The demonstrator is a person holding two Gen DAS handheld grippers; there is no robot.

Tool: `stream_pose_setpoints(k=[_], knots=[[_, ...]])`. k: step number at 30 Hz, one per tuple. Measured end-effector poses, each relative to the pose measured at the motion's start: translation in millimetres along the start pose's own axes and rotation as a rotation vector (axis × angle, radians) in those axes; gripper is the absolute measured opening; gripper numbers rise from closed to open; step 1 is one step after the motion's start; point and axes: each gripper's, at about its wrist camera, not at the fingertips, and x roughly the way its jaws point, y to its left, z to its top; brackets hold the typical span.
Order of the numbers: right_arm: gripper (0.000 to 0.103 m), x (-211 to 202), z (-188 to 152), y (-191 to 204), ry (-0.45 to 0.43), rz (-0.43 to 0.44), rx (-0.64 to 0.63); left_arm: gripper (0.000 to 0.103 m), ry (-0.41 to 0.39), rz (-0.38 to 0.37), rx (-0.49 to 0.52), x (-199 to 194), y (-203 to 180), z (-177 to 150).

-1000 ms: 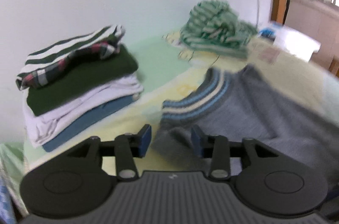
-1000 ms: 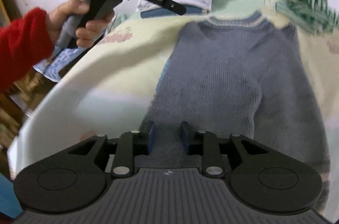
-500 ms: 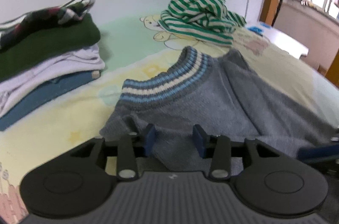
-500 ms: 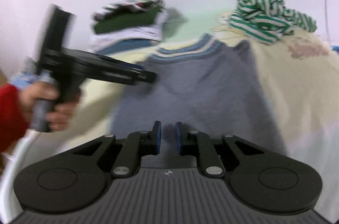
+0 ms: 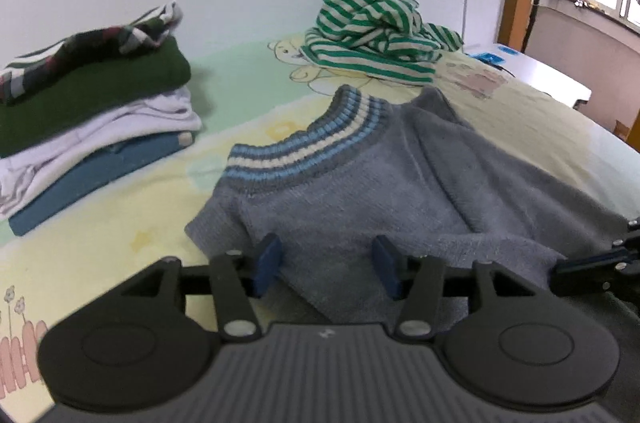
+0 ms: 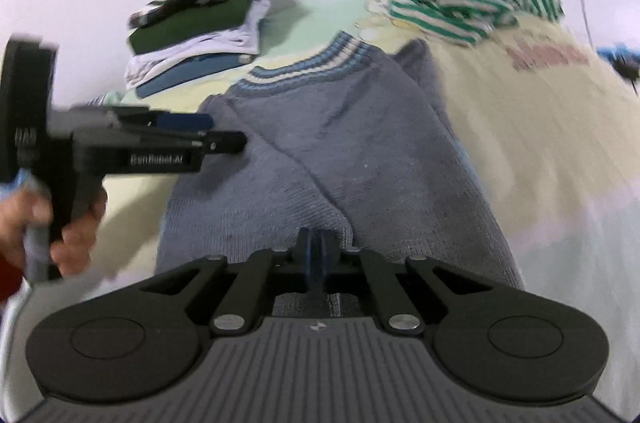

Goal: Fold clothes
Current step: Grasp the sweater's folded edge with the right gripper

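Bed (image 5: 152,183): soft printed sheet, pale yellow and mint, cartoon bear figures toward the wall edge.

Grey sweater (image 5: 380,191): knit, fuzzy nap, ribbed collar banded blue and cream; lies flat mid-bed, collar toward the wall, sleeve folded across the body.

Stack of folded clothes (image 5: 88,127): near the bed's wall edge, left of the sweater; blue at the bottom, white, dark green, then plaid and striped pieces on top.

Striped garment (image 5: 376,31): green and cream, crumpled in a heap at the wall edge beyond the collar.

Left tool (image 5: 326,267): blue pads apart and widening, over the sweater's near shoulder, knit between them, not pinched.

Right tool (image 6: 316,255): pads pressed together, clamping a raised fold of the sweater's lower part.
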Motion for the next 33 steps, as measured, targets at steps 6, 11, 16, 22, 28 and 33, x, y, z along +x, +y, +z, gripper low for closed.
stream_pose_setpoints(k=[6,11,16,22,28,33], knots=[[0.006,-8.0,-1.8,8.8,0.042,-0.035,-0.03,0.058,-0.002,0.014,-0.017,-9.2,-5.9,1.8],[0.005,1.1,1.2,12.8,0.058,-0.065,-0.081,0.064,0.014,0.061,-0.016,-3.3,-20.0,-4.0],[0.006,0.2,6.2,7.8,0.072,-0.043,-0.054,0.064,0.019,0.093,-0.076,-17.5,-25.4,1.5],[0.01,-12.8,3.4,2.3,0.091,0.046,-0.087,0.067,0.022,0.124,-0.165,-54.7,-47.1,-14.0],[0.01,-19.2,-4.0,-8.6,0.116,0.113,-0.146,0.069,0.08,0.223,-0.098,-43.7,-79.0,-31.1],[0.016,-44.9,-8.6,-23.5,0.112,0.197,-0.175,0.072,0.077,0.283,-0.098,-64.1,-96.1,-31.6]])
